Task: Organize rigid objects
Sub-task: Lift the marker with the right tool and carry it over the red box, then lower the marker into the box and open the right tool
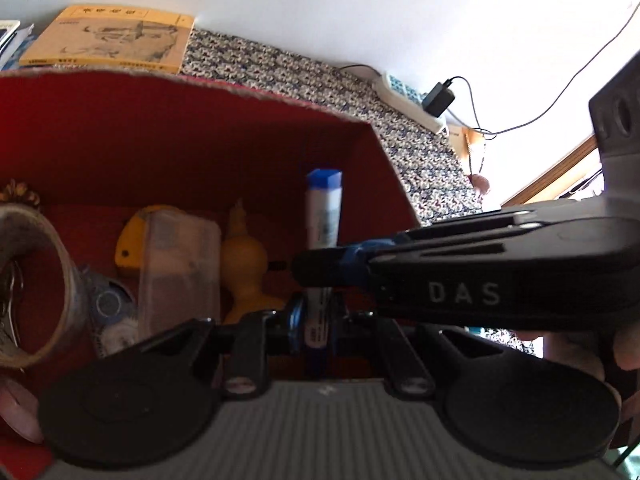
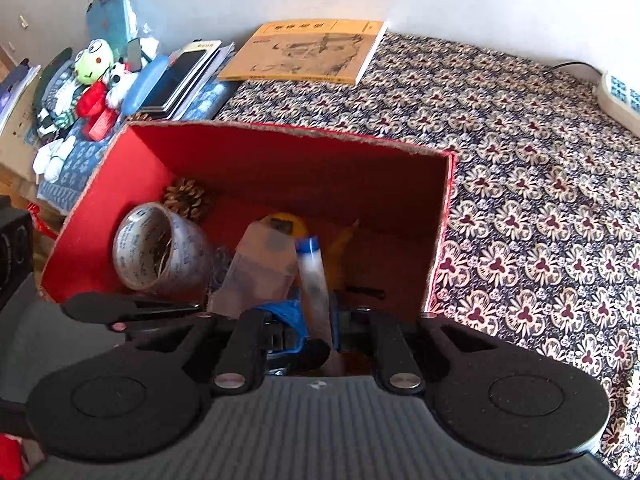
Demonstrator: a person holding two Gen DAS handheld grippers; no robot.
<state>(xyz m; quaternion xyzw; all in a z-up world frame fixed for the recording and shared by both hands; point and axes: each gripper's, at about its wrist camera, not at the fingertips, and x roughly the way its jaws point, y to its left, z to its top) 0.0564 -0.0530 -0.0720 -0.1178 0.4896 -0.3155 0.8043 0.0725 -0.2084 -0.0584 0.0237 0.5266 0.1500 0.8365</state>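
Note:
A white tube with a blue cap (image 1: 323,216) stands upright over the red box (image 1: 180,120); it also shows in the right wrist view (image 2: 313,276). My left gripper (image 1: 318,320) is shut on its lower part. My right gripper (image 2: 314,332) is shut on the same tube and crosses the left wrist view from the right, where its fingertips (image 1: 320,270) clamp the tube's middle. Inside the red box (image 2: 280,148) lie a tape roll (image 2: 156,252), a clear plastic case (image 2: 260,272), a yellow gourd (image 1: 242,260), a yellow item (image 1: 128,248) and a pine cone (image 2: 186,198).
A yellow book (image 2: 312,52) lies behind the box on the patterned cloth (image 2: 540,200). A power strip (image 2: 620,96) with a charger (image 1: 438,98) sits at the far right. Plush toys (image 2: 96,80), a phone and stacked books crowd the far left.

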